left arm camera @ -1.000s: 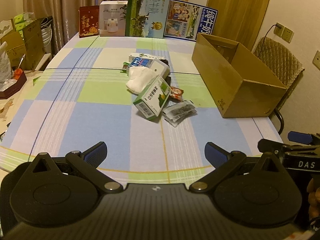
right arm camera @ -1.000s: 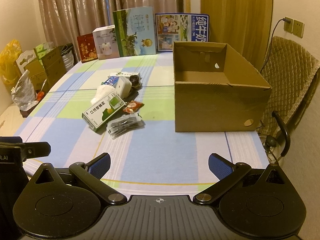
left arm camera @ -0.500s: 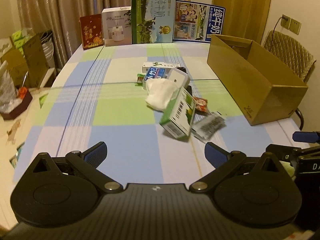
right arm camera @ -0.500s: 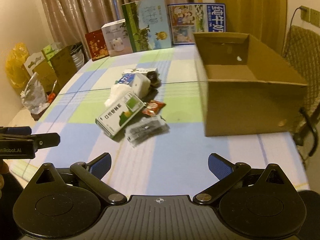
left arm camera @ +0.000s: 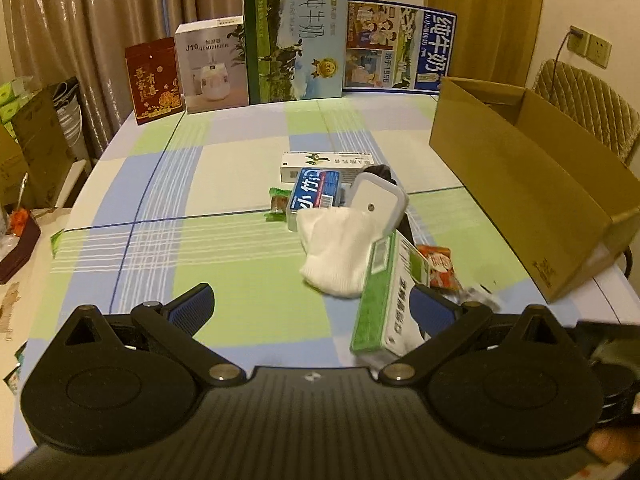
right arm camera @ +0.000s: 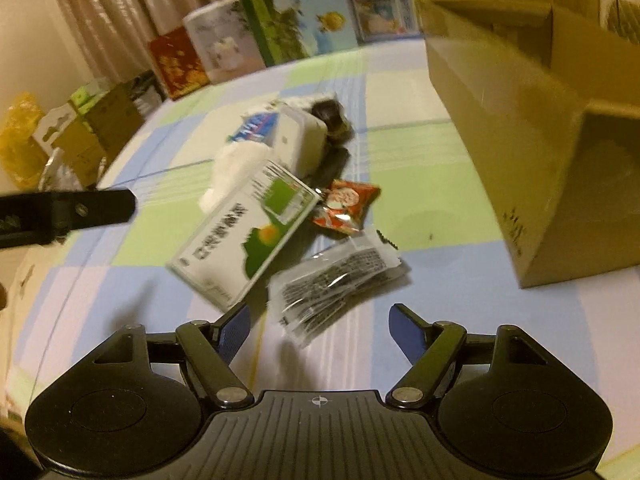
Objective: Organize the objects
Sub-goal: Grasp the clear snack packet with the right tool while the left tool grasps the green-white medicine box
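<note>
Both sets of jaws stand wide apart and hold nothing. The left gripper hovers low over the bench, which is covered with a blue, green and white checked cloth. The right gripper hovers over the same bench, nearer the pile.

Positions relative to the left jaws:
- The green-and-white rectangular carton lies just inside the right-hand finger, tilted on its edge; contact cannot be confirmed.
- The white folded cloth lies ahead, between the jaws and slightly right.
- The blue-labelled flat box and the white rounded plastic case lie beyond the cloth.
- The open brown cardboard box stands well to the right.

Positions relative to the right jaws:
- The clear plastic packet with dark contents lies directly ahead, between the fingers' line and just beyond the tips.
- The same carton lies ahead left, touching the packet's area.
- The red snack wrapper lies further ahead.
- The cardboard box stands to the right.
</note>
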Available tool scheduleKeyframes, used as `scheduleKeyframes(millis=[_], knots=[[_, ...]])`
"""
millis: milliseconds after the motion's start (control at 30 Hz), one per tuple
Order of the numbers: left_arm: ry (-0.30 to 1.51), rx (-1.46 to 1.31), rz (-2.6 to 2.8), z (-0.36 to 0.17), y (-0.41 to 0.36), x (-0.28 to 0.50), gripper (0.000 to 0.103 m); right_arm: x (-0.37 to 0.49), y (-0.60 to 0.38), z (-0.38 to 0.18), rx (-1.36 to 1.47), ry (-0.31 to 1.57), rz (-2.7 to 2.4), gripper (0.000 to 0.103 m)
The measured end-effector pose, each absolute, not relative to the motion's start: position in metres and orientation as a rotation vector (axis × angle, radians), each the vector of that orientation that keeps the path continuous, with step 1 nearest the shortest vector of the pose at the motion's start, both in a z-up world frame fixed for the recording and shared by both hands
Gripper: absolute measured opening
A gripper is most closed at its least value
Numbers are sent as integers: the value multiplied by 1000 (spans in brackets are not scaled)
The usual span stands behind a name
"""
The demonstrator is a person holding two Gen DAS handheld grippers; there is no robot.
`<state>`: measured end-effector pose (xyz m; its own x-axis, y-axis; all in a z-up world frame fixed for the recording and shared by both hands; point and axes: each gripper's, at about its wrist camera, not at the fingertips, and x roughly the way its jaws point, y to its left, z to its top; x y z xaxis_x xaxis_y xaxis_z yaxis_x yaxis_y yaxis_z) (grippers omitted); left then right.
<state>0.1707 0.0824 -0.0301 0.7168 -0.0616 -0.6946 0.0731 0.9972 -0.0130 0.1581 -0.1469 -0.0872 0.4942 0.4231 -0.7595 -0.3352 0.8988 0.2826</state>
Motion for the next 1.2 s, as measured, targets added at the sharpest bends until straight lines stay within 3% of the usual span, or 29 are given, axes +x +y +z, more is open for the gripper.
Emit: scheduleKeyframes(millis=[400,533,633,900,1133,1200], knots=[[805,-83,-36,-40,100,184,102,179,-114,-96,-67,863,430,74],[811,-39,-63,-43,90,184,102,175,-120,-96,-124,857,423,46],[809,15,-92,-44,81,184,102,171,-135,-93,-106,880,412,38],[765,326,-224,-54,40,184,91,166,-166,-90,-106,882,377,38],[706,574,-343,-73,-4,183,89,168,-165,-91,-107,868,391,40],[722,627,-351,-82,-11,186,80,169,-166,-91,-105,866,398,40]])
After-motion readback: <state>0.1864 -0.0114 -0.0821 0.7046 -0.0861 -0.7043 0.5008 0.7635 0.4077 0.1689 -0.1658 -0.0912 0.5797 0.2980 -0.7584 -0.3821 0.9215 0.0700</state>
